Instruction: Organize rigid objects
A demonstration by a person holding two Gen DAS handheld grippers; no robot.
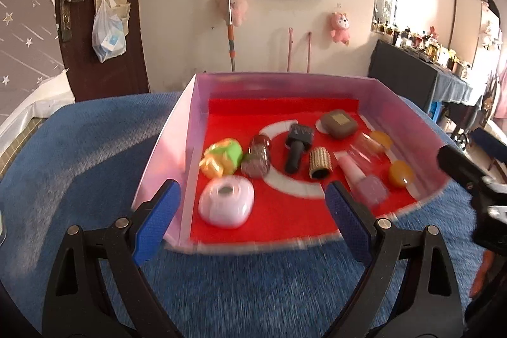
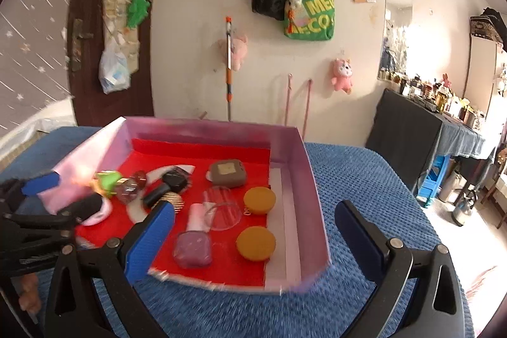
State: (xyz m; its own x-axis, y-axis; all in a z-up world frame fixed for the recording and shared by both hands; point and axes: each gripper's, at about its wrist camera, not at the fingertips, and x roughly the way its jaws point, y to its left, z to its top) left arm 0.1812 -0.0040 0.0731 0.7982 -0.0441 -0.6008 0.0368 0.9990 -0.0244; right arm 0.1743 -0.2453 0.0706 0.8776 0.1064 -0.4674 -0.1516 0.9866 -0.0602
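A pink box (image 1: 190,122) with a red floor sits on a blue cloth. Inside lie a white round case (image 1: 226,204), a green and yellow toy (image 1: 223,159), a clear jar (image 1: 257,159), a black brush (image 1: 296,149), a woven cylinder (image 1: 320,163), a brown case (image 1: 339,123), a pink polish bottle (image 2: 193,246), a clear glass (image 2: 221,208) and two orange lids (image 2: 256,243). My left gripper (image 1: 252,186) is open and empty, straddling the box's left wall at its near corner. My right gripper (image 2: 255,206) is open and empty, straddling the right wall (image 2: 312,201).
The blue cloth (image 1: 79,163) spreads around the box, with room left of it and in front. Behind stand a dark door (image 1: 73,21), a mop (image 1: 230,21) against the wall and a black dresser (image 2: 408,144) with bottles at the right.
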